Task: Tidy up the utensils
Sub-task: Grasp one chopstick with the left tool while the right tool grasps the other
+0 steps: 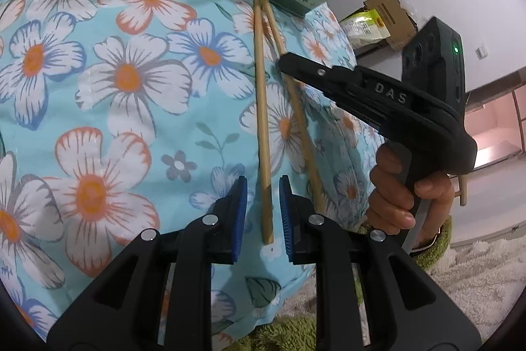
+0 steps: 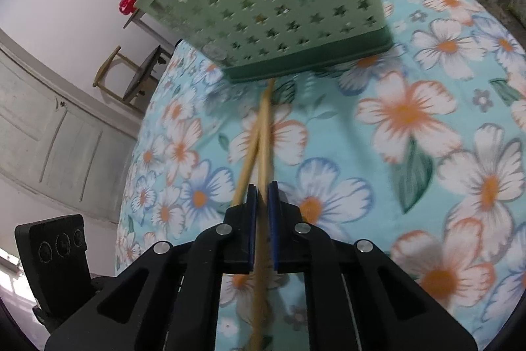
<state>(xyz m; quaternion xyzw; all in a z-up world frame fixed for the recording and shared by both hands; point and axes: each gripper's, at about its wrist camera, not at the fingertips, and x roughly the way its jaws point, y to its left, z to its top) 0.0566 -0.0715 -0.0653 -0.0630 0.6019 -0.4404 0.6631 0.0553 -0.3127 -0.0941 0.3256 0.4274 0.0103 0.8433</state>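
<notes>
My right gripper (image 2: 262, 203) has its blue pads nearly closed around one pale wooden chopstick (image 2: 263, 147); the gap looks no wider than the stick, so I judge it gripped or on the point of it, though I cannot confirm firm contact. My left gripper (image 1: 263, 196) stands partly open, its blue pads astride the near end of the second wooden chopstick (image 1: 264, 134) with a clear gap on either side, holding nothing.

Both sticks lie on the flower-printed turquoise cloth (image 1: 98, 71), close together, far tips converging just against the base of the pale green plastic utensil holder with star-shaped cut-outs (image 2: 263, 12), which already has utensils standing in it.

My worry is the pair sitting so close. If my right pads catch only the edge of their stick, it may twist or slide out on lifting, and its swinging tip could nudge the neighbour away from my left pads. A raised stick could also knock the holder's wall, and soft cloth gives little to pinch against.
</notes>
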